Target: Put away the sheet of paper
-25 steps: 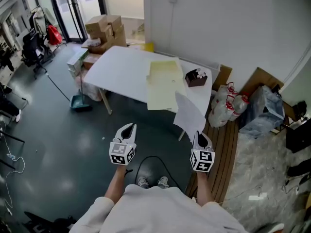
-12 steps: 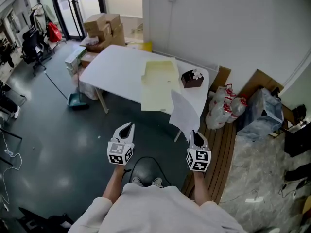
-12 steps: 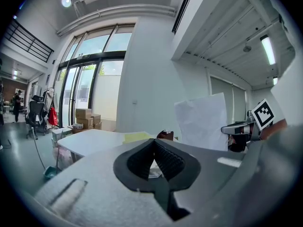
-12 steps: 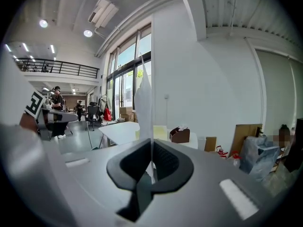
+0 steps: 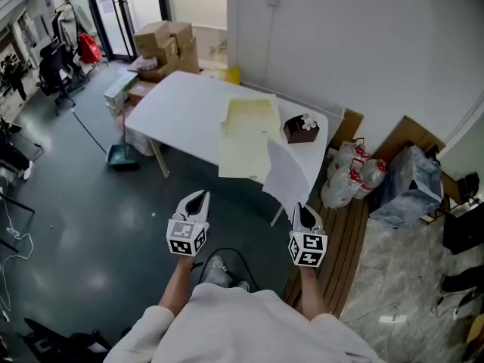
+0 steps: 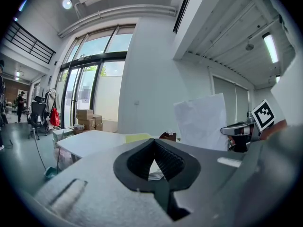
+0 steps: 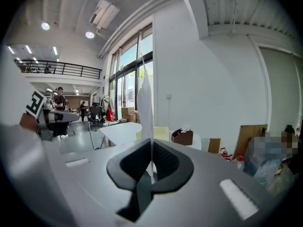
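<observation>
Head view: you are in the carrying step. Your right gripper (image 5: 302, 212) has its jaws pressed onto the bottom edge of the one sheet of paper (image 5: 286, 174), which stands up and away from the jaw tips towards the worktop (image 5: 178, 108). Your left gripper (image 5: 198, 198) hangs level with it, well apart to the side, and touches nothing. Ahead of both pairs of jaws the single white worktop carries one pale yellow folder (image 5: 246, 131), lying open, and one brown tissue box (image 5: 301, 128) just beyond the sheet's top edge.

Left gripper view: these jaws are pressed together at the tips with nothing between them. The sheet shows off to their right side, upright above the other gripper. The worktop lies ahead, not yet under the jaws.

Right gripper view: the sheet (image 7: 144, 96) runs edge-on straight up out of the jaws, pinched between the pads. The folder and the tissue box (image 7: 182, 137) sit past the tips, the box slightly to the right.

My judgement: the next move calls for bringing the pinched sheet over the open folder and laying it flat inside. The free left jaws could then steady or close the cover. The limp sheet may curl or catch on the worktop's edge.

Count: two grippers, one sheet, one folder, one tissue box, one worktop.
</observation>
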A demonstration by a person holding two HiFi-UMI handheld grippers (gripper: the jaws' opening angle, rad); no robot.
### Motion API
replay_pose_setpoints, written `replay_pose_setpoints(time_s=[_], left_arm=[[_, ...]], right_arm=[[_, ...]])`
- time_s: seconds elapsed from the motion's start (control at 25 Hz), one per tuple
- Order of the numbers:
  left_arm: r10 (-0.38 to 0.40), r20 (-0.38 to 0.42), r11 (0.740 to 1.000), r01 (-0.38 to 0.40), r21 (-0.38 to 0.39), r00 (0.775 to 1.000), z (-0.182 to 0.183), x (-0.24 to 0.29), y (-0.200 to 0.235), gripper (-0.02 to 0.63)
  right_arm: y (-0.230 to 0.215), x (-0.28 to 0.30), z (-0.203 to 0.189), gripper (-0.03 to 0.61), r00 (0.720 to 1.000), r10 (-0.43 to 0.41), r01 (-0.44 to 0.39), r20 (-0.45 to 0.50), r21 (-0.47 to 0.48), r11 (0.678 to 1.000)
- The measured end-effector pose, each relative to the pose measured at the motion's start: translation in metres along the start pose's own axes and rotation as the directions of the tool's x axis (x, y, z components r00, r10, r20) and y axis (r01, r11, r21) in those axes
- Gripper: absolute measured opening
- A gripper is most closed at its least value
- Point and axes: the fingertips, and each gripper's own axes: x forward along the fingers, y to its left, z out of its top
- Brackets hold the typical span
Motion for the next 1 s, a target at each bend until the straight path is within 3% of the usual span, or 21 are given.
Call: replay_pose_setpoints(time_s=[0.56, 1.0], left_arm=[[0.001, -0.001, 1.000, -0.001, -0.029, 1.000, -0.007, 0.059, 0.043, 0.005], [-0.032, -0.001, 0.998, 0.032, -0.049, 0.999, 0.012, 0.156, 0.123, 0.005]], right_arm=[[0.003, 0.071, 0.004, 0.002, 1.000, 0.007, -0.007, -0.010, -0.012, 1.000], [0.006, 0.185, 0.039, 0.002, 0.999, -0.032, 0.032, -0.008, -0.015, 0.999]])
